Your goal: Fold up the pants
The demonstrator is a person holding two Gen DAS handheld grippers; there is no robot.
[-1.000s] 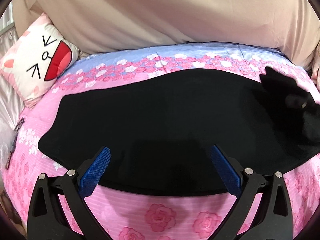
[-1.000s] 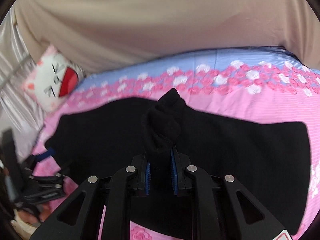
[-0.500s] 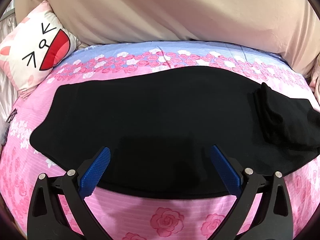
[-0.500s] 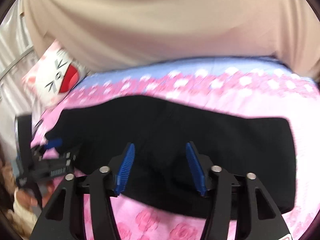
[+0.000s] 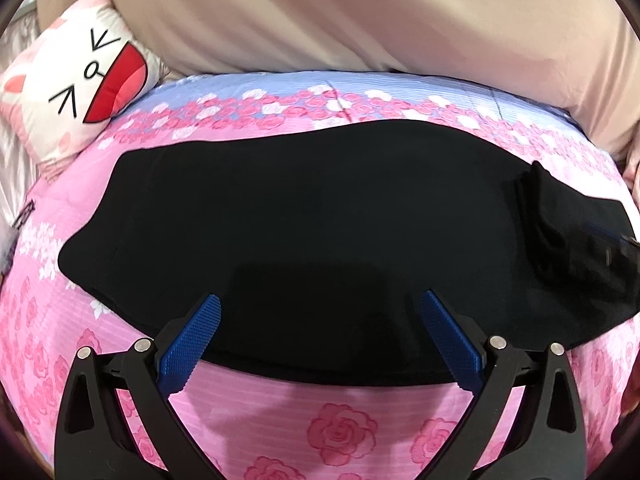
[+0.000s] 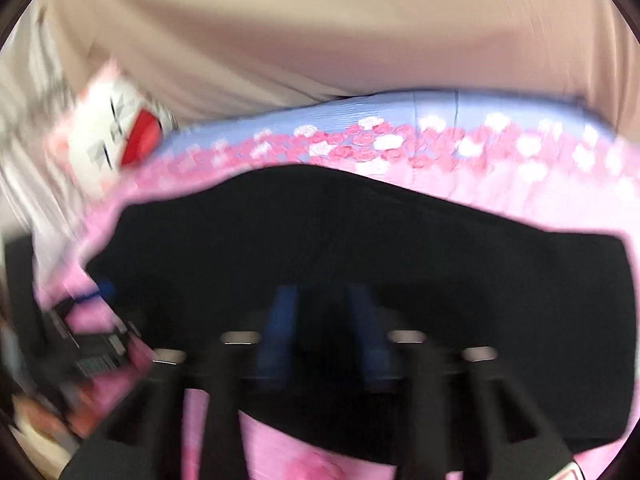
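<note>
Left wrist view: the black pants (image 5: 312, 232) lie spread across the pink rose-print bedspread (image 5: 340, 432), filling the middle of the frame from 9 to 3 o'clock. Since half a second ago the camera has drawn slightly back, and the near hem now sits higher between the fingers. The left gripper (image 5: 320, 340) hovers over that near hem with its blue pads (image 5: 192, 344) spread wide and nothing between them. At 3 o'clock a folded-over lump of the pants rests on the main layer, where a second earlier it was lifted off the bed. A cartoon-face pillow (image 5: 80, 92) sits at 10 o'clock, and a beige sheet (image 5: 340, 20) hangs along the top.

Right wrist view: heavily motion-blurred. The right gripper (image 6: 320, 320) sits low over the pants (image 6: 440, 280); its blue pads (image 6: 280, 320) stand closer together than half a second ago, with a dark gap between them, and the blur hides whether they pinch fabric. The left gripper (image 6: 94, 316) appears smeared at 8 o'clock at the pants' edge. The pillow (image 6: 108, 136) is at 10 o'clock, the bedspread (image 6: 400, 144) beyond the pants.
</note>
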